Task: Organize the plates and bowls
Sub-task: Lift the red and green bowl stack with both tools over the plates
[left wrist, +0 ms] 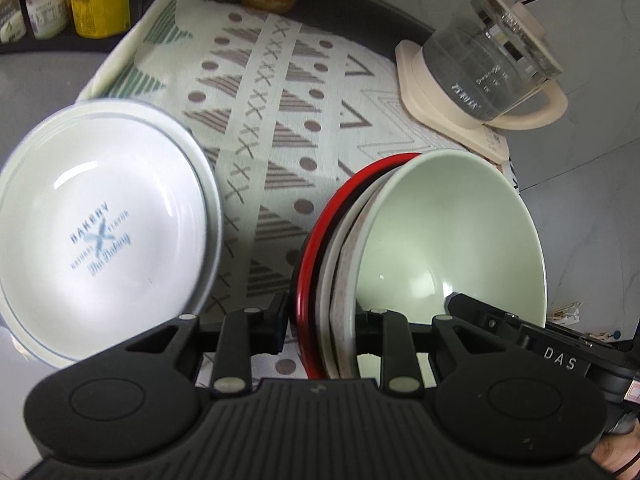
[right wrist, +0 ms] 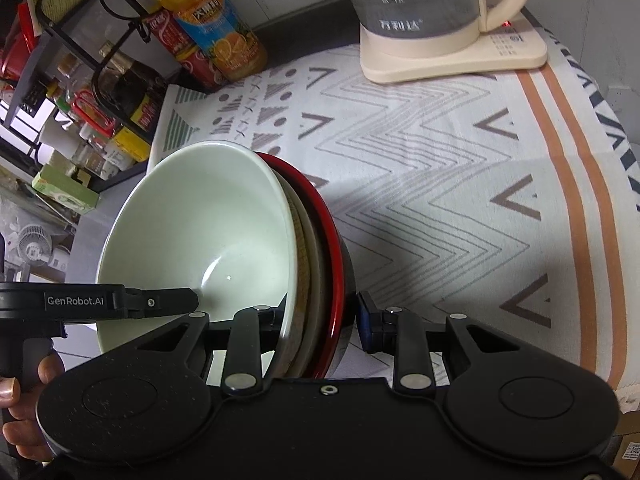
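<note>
A nested stack of bowls hangs tilted above the patterned cloth [left wrist: 280, 120]: a pale green bowl [left wrist: 448, 232] innermost, a speckled whitish bowl [left wrist: 344, 276] around it, and a red-rimmed black bowl [left wrist: 316, 248] outermost. My left gripper [left wrist: 320, 328] is shut on the stack's rim, one finger inside the green bowl and one outside the red one. My right gripper [right wrist: 320, 320] is shut on the opposite rim of the green bowl [right wrist: 200, 232] and red bowl [right wrist: 332, 240]. Each gripper also shows in the other's view, the right gripper [left wrist: 480, 312] and the left gripper [right wrist: 160, 300].
White plates printed "BAKERY" [left wrist: 104, 220] lie to the left of the stack. A glass kettle on a cream base [right wrist: 420, 12] stands at the back of the cloth [right wrist: 440, 180]. Drink bottles [right wrist: 216, 28] and a black rack of jars [right wrist: 80, 40] line the back left. A hand [right wrist: 24, 400] holds the left gripper.
</note>
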{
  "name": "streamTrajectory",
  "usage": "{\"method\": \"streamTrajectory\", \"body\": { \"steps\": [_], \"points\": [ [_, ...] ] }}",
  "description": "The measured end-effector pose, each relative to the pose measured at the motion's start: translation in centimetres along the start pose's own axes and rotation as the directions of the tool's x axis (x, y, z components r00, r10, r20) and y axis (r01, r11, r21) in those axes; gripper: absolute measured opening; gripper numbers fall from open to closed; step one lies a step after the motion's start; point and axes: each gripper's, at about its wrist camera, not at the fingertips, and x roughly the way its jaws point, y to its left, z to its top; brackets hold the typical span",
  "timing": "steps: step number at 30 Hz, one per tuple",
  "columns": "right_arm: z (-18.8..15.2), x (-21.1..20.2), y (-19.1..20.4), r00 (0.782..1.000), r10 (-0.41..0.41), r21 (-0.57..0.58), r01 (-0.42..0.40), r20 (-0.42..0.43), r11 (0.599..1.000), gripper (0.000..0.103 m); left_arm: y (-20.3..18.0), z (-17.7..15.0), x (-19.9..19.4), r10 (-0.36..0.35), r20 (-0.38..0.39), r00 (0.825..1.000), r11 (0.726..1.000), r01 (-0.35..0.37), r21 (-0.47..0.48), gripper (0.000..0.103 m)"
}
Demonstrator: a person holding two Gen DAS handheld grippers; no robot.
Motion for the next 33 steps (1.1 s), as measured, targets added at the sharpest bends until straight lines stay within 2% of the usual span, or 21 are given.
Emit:
{"method": "streamTrajectory", "body": {
  "steps": [9, 16, 23, 33],
  "points": [
    [1.3, -0.7, 2.3, 0.999, 0.017, 0.063, -0.02, 0.045, 0.998, 0.029, 1.5, 2.0, -2.5, -0.027, 0.017, 0.999, 0.999, 0.027, 0.022, 0.026],
    [1.6, -1.0, 4.6, 0.997, 0.0, 0.075, -0.005, 0.072, 0.997, 0.029, 3.2, 3.2, -3.1, -0.051, 0.011, 0.999, 0.998, 0.051, 0.048, 0.026],
    [1.7, 0.2, 6.4, 0.996, -0.022, 0.101, 0.013, 0.09, 0.995, 0.029, 5.3, 4.3, -3.0, -0.058, -0.01, 0.998, 0.995, 0.059, 0.079, 0.026],
    [1.5, 1.7, 9.1, 0.994, -0.032, 0.133, 0.018, 0.106, 0.991, 0.029, 8.4, 5.9, -4.1, -0.066, 0.001, 0.998, 0.991, 0.066, 0.113, 0.026]
  ]
}}
